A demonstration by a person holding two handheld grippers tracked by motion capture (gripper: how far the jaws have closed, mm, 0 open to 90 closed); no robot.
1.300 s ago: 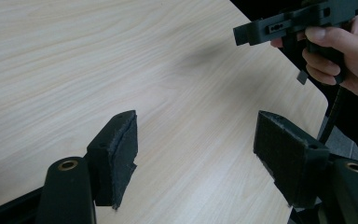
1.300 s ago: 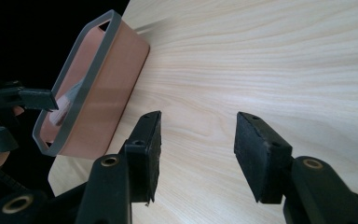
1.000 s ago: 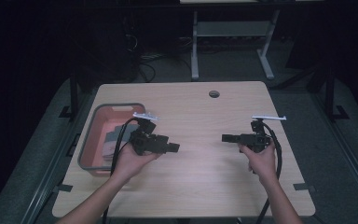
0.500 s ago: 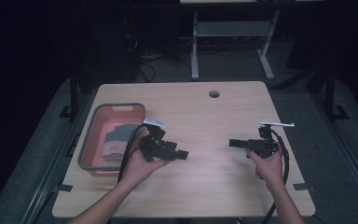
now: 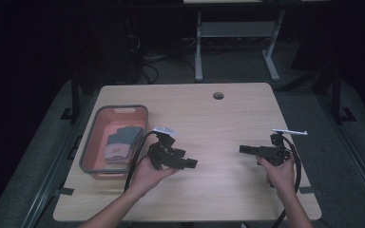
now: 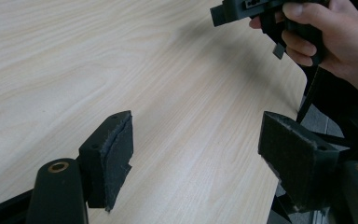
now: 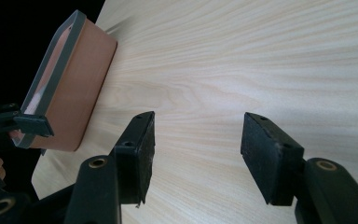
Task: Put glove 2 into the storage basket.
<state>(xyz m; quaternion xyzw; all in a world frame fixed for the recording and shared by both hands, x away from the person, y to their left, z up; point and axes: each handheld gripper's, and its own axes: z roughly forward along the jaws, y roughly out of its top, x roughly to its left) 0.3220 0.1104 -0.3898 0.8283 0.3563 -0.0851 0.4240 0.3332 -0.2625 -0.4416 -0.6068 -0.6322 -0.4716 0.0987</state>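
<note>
My left gripper (image 5: 190,164) is held above the wooden table (image 5: 218,118), just right of a pink bin (image 5: 88,148), and points right. In the left gripper view its jaws (image 6: 196,158) stand open over bare wood with nothing between them. My right gripper (image 5: 243,149) is held over the table's right half and points left, towards the other gripper. The right gripper's jaws (image 7: 196,149) have just been opening, and only table surface lies between them. Grey folded cloth (image 5: 121,141) lies inside the bin.
The pink bin (image 7: 70,93) has a grey rim and stands near the table's left edge. A round cable hole (image 5: 218,95) sits at the far middle of the tabletop. Beyond the table are a white frame (image 5: 237,38) and a dark floor.
Both hands have drifted towards the near edge of the table and slightly to the right. The grippers still face each other with nothing in them.
</note>
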